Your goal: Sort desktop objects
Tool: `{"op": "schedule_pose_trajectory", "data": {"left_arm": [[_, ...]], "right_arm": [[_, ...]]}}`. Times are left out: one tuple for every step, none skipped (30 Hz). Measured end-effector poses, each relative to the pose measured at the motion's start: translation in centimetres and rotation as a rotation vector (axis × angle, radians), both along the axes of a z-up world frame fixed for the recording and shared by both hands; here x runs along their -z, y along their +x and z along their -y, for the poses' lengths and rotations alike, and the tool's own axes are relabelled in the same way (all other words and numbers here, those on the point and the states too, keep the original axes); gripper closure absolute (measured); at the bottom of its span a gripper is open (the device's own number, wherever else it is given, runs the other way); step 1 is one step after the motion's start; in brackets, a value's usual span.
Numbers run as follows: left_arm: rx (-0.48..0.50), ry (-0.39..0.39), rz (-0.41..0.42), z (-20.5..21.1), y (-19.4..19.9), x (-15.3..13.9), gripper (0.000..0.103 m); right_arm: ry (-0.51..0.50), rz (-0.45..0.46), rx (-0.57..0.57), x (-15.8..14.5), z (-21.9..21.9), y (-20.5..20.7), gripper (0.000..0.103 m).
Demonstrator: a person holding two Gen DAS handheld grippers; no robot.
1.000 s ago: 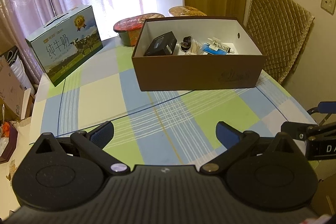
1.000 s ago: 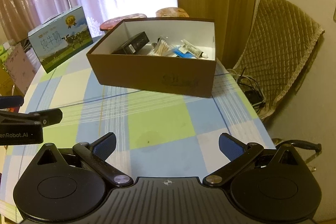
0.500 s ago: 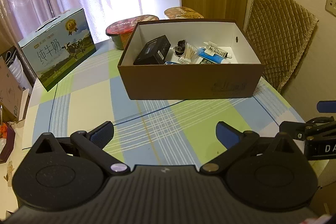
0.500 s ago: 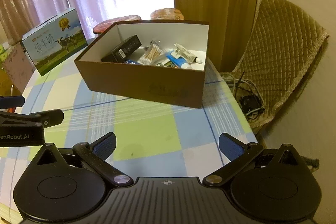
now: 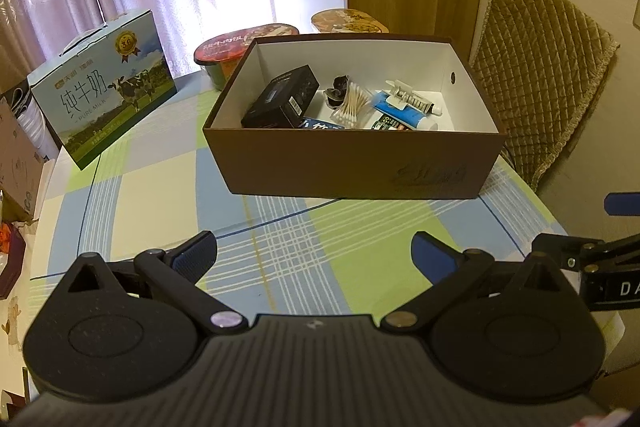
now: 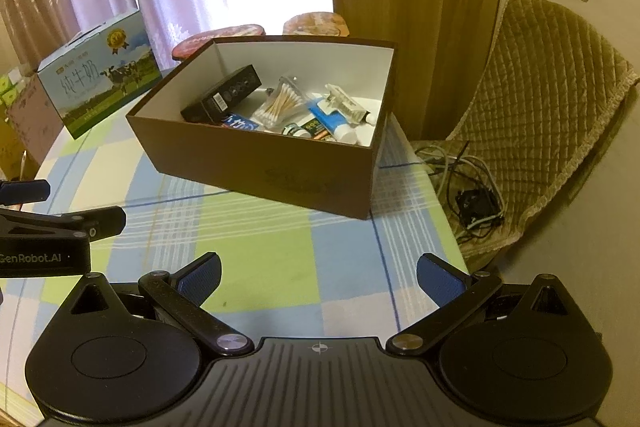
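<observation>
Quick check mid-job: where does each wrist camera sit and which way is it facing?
Left wrist: behind the open left claw, facing the brown box across the checked tablecloth; the right claw pokes in at right.
Right wrist: behind the open right claw, facing the box's right corner; the left claw shows at left.
Shared: box, milk carton, quilted chair.

Brown box (image 5: 352,163) open, holding sorted items (image 5: 348,103)

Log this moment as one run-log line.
left gripper: open, empty | right gripper: open, empty | brown cardboard box: on checked tablecloth, holds small items | contact: none
</observation>
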State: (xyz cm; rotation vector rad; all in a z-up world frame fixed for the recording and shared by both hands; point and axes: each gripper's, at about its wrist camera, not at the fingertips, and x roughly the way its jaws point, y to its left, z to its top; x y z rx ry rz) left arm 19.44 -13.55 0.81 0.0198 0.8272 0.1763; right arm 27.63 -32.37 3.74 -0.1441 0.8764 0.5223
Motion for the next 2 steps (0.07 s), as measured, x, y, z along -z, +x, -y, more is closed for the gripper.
{"op": "schedule_pose_trajectory", "data": {"left_arm": [[-0.002, 0.001, 0.000, 0.12, 0.13, 0.07, 0.001], [-0.005, 0.002, -0.002, 0.22, 0.30, 0.14, 0.001]], "right_arm": [[0.000, -0.001, -0.003, 0.01, 0.11, 0.18, 0.002], [0.000, -0.001, -0.006, 0.04, 0.21, 0.38, 0.002]]}}
